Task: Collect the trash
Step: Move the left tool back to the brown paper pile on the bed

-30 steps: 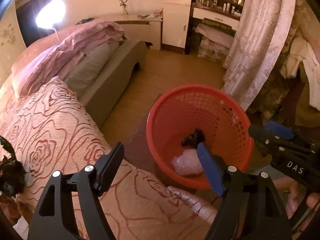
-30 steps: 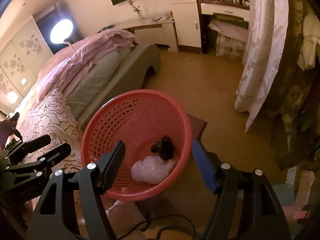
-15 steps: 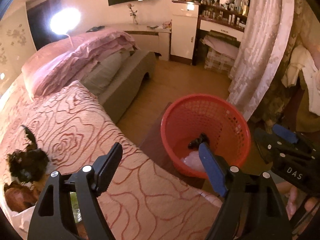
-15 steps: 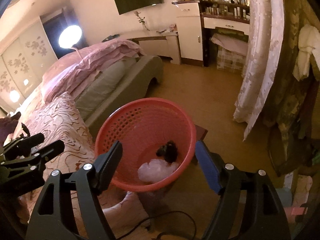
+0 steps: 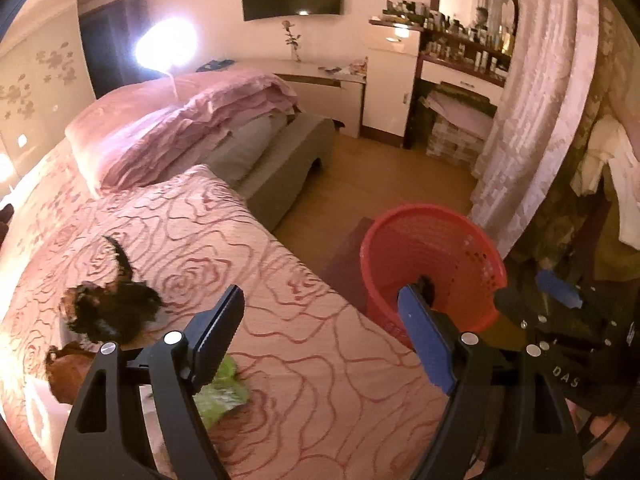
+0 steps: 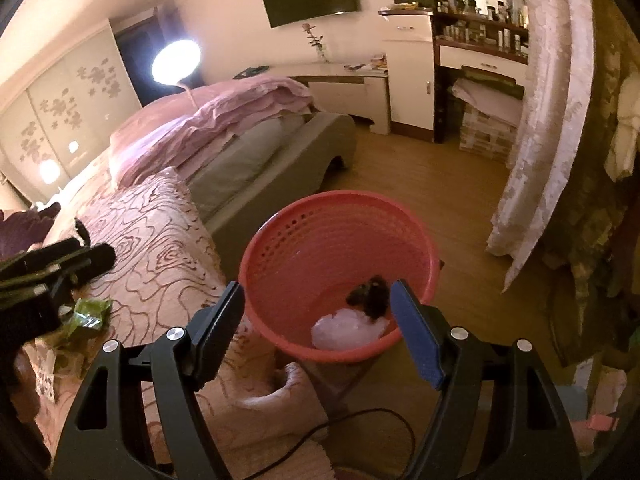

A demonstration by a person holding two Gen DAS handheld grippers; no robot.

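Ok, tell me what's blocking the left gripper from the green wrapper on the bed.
Nothing visible does. The open left gripper hangs above the green wrapper, which lies flat on the bedspread, partly hidden behind one finger. The dark clump sits off to the side.

Left hand-held gripper [image 5: 320, 340] spread wide above bedspread [image 5: 208, 248]; green wrapper [image 5: 222, 394] below; red basket [image 5: 432, 264] right.

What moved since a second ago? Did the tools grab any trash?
The left tool swung left from the red basket toward the bed, bringing a dark clump and green wrapper into view. The right tool backed away slightly. Nothing grabbed; both stay open, basket contents unchanged.
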